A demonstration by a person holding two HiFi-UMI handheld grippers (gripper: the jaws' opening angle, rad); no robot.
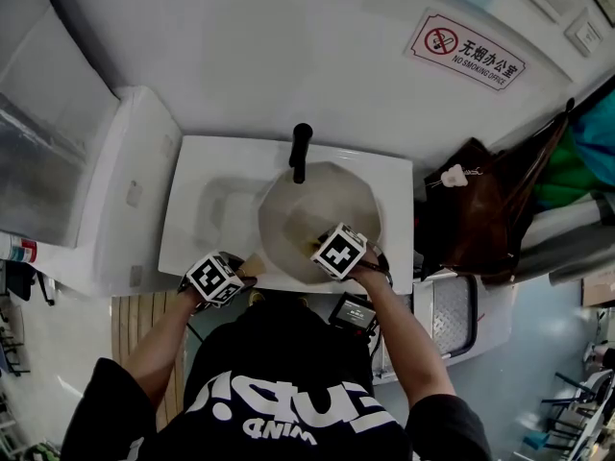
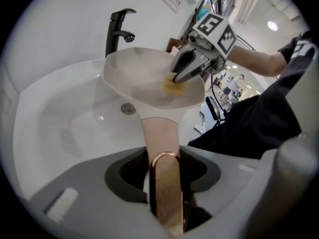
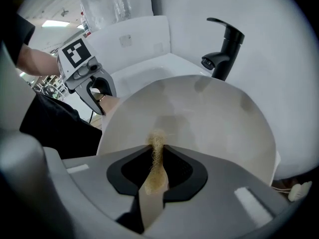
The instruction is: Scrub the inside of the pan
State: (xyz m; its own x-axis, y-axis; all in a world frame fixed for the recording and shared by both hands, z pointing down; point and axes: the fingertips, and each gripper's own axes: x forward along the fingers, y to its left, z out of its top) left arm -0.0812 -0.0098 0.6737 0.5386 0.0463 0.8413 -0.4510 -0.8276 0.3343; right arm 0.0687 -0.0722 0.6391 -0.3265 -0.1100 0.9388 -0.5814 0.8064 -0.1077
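Cream pan (image 3: 209,118), copper handle (image 2: 160,136) clamped in left gripper (image 3: 102,99), yellow scrubber (image 3: 158,151) pinched in right gripper (image 2: 178,76), pan's inside just ahead.

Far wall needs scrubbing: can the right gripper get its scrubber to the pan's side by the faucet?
Likely yes: right gripper holds the scrubber inside the pan; nothing lies between it and the faucet.

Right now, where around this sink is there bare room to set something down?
Bare: the sink's left half, between its rim and the pan, and the back rim left of the faucet. Crowded: under the pan, and the front edge, where the left gripper and right gripper work.
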